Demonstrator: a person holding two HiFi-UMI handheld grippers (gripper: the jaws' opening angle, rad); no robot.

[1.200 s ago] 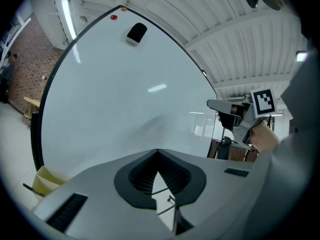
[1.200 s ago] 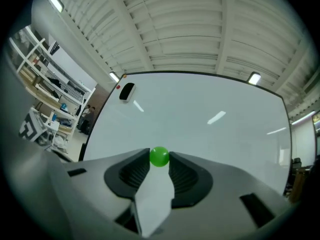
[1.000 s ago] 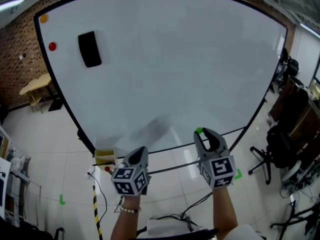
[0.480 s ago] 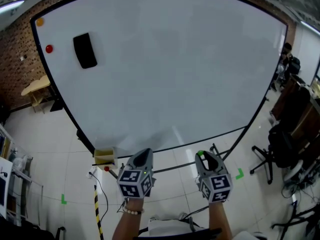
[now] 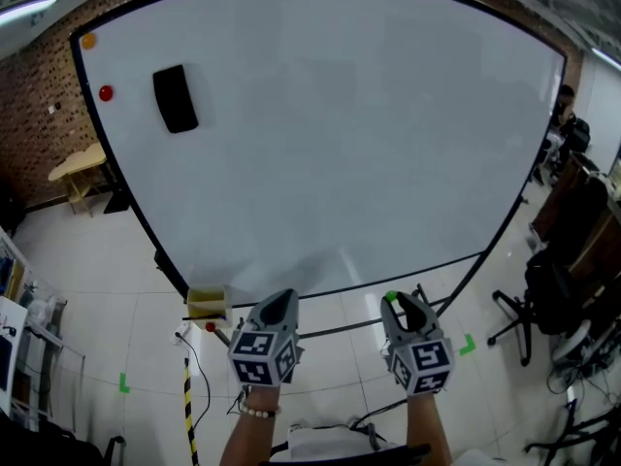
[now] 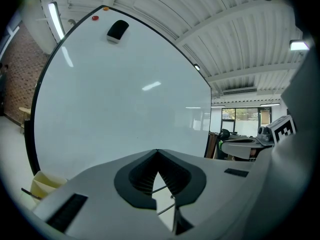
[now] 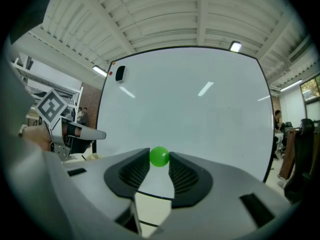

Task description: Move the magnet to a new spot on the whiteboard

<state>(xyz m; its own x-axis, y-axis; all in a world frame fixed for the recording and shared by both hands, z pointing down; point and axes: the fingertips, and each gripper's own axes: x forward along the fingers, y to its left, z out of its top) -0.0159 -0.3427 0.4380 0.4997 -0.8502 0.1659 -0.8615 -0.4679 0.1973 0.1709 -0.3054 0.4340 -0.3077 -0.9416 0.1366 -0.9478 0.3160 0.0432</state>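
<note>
The right gripper (image 5: 395, 303) grasps a small round green magnet (image 7: 159, 156) near the large whiteboard's (image 5: 330, 134) bottom edge. The left gripper (image 5: 277, 306) is clenched, empty. A black rectangular eraser (image 5: 176, 97), a red magnet (image 5: 105, 93) and an orange magnet (image 5: 88, 40) occupy the top-left corner.

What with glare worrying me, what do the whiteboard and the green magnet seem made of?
Whiteboard: glossy white coated panel, perhaps enamelled steel or melamine; ceiling lights streak across it. Magnet: smooth, shiny green plastic, probably; a small highlight shows on its round face.

No legible text, labels, brands, numbers or signs in any view.
</note>
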